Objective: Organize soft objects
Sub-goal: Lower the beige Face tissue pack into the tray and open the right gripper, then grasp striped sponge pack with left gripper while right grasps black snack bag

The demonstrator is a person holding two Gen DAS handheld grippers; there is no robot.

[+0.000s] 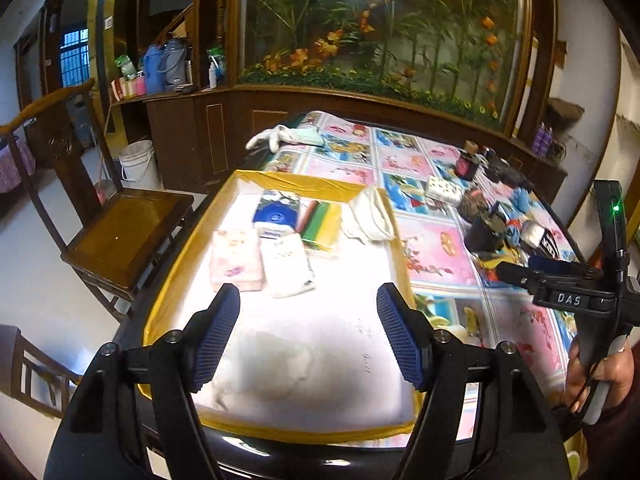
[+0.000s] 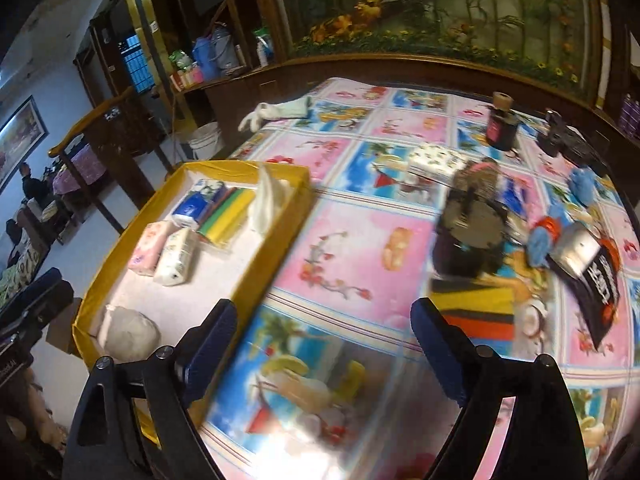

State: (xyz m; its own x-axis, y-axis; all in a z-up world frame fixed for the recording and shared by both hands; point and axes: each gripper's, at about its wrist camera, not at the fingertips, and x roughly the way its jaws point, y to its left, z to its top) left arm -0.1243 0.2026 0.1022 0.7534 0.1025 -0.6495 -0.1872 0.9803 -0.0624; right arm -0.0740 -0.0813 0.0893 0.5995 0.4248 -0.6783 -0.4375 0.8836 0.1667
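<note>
Hovering over the yellow-rimmed tray [image 1: 192, 236], the left gripper [image 1: 308, 312] stands partly open w/ nothing btwn its pads. Inside the tray: tissue packs [image 1: 236, 260], a striped cloth [image 1: 320, 220], a white cloth [image 1: 372, 214] at the far corner, a grey pouch [image 2: 128, 334] at the near end. Right gripper [image 2: 324, 328], beside the tray over the tablecloth [image 2: 340, 240], gapes wide, empty.

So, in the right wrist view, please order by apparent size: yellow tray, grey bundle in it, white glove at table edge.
1. yellow tray, clearly largest.
2. grey bundle.
3. white glove, though it lies farther from the camera, so its true size against the bundle is unsure.
</note>
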